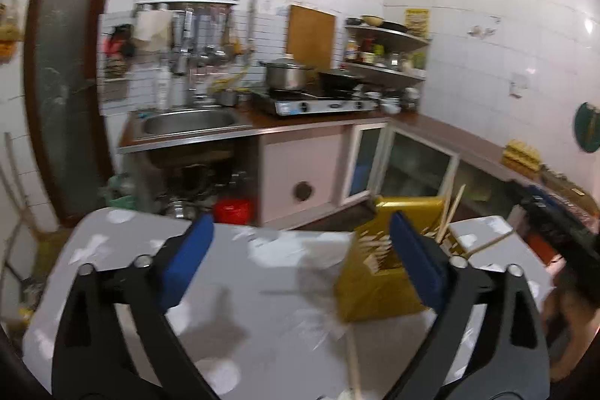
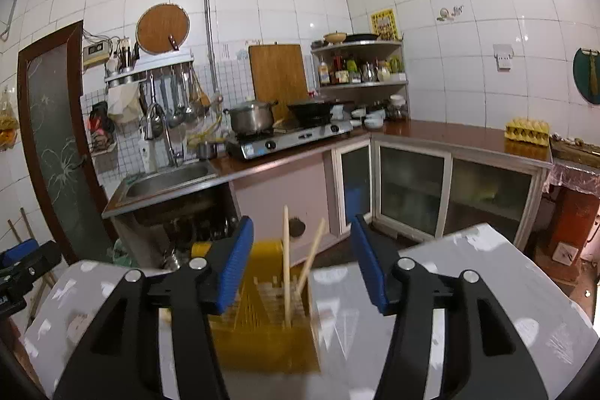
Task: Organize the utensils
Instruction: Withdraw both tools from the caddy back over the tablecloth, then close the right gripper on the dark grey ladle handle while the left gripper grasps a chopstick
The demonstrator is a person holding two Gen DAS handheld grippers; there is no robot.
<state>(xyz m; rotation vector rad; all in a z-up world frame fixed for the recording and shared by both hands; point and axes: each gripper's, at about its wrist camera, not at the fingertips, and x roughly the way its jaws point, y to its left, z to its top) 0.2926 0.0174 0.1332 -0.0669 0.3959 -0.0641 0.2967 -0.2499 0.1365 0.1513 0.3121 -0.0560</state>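
While two chopsticks (image 2: 287, 265) stand in yellow holder (image 2: 262, 325) near table (image 2: 487, 287) far edge: one chopstick (image 1: 352, 358) left lying; left gripper (image 1: 300, 265), right gripper (image 2: 302, 267) both apart, empty.

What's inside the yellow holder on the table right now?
Two wooden chopsticks stand tilted in the yellow holder. Its slotted walls and blur hide whatever else sits lower inside.

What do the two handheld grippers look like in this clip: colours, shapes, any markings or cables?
Both look alike. The left gripper and right gripper have matte black angular linkage arms with triangular cut-outs and silver round pivot bolts. Each jaw carries a flat rectangular blue pad. No cables or markings are visible, and no sleeves show.
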